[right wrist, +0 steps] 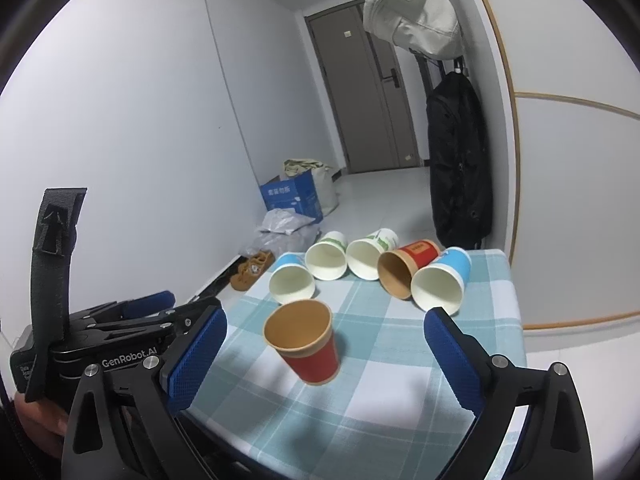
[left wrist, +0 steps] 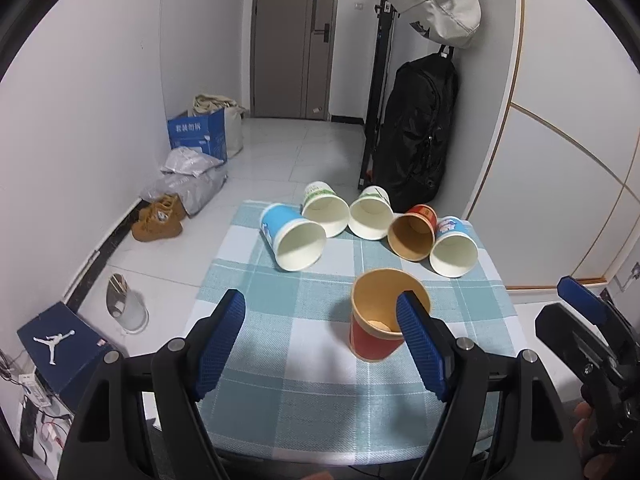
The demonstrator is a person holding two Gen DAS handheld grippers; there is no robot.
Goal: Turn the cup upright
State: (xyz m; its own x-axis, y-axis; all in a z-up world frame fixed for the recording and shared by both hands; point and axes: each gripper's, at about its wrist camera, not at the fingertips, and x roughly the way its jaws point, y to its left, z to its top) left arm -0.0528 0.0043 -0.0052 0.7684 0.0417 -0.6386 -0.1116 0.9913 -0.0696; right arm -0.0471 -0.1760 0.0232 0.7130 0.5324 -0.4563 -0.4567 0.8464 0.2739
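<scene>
Both grippers spread w/ nothing held; red cup (right wrist: 310,340) upright, prob. light, crushable paper, so pinch sidewall gently.

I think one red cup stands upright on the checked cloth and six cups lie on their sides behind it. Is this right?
Not quite: five cups lie on their sides, not six. The right wrist view shows them in a row behind the upright red cup on the checked cloth: two blue, two green-printed and one red.

"GenRobot.AI" on the left gripper (right wrist: 132,312); Jumpman logo on navy shoebox (left wrist: 60,344)
</scene>
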